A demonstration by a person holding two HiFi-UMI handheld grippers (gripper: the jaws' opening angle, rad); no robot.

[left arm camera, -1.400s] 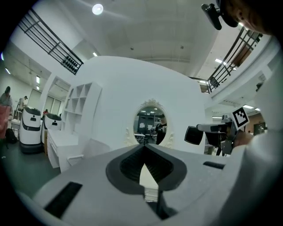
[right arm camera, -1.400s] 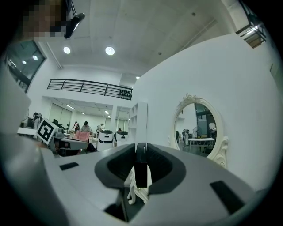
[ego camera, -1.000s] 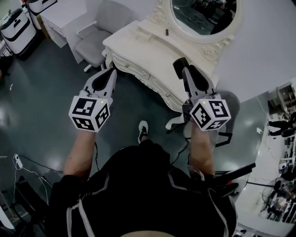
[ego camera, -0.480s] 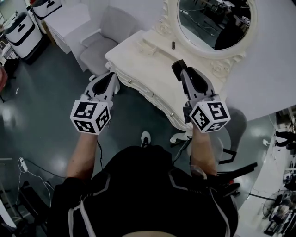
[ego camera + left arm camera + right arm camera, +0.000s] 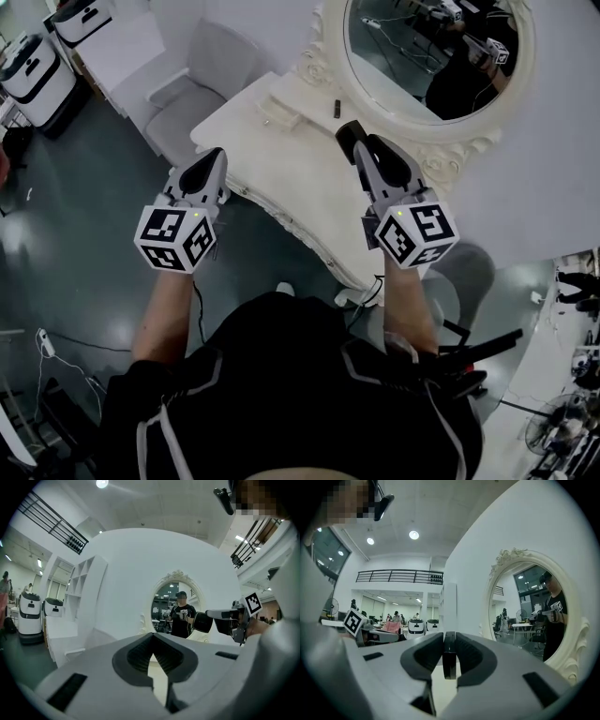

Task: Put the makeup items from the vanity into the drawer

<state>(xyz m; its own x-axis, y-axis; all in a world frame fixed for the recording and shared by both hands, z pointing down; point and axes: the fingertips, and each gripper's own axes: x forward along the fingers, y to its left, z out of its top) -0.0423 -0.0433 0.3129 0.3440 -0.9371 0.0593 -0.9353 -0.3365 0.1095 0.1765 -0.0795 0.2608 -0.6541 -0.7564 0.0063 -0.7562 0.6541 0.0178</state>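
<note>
Nearest the camera, the person's arms hold both claws out over the white bench. The left claw sits over the bench's near-left edge with its tips pressed together and nothing in them. The right claw is further in, right of centre, and it's pinching a thin flat black case edge-on between its pads, probably a compact, but I can't tell for sure. The case is up in the air above the benchtop, not resting on it. Further back, a small dark stick-shaped item lies on the bench just in front of the oval mirror. A grey armchair stands just off the bench's left end, with white carts far left.
</note>
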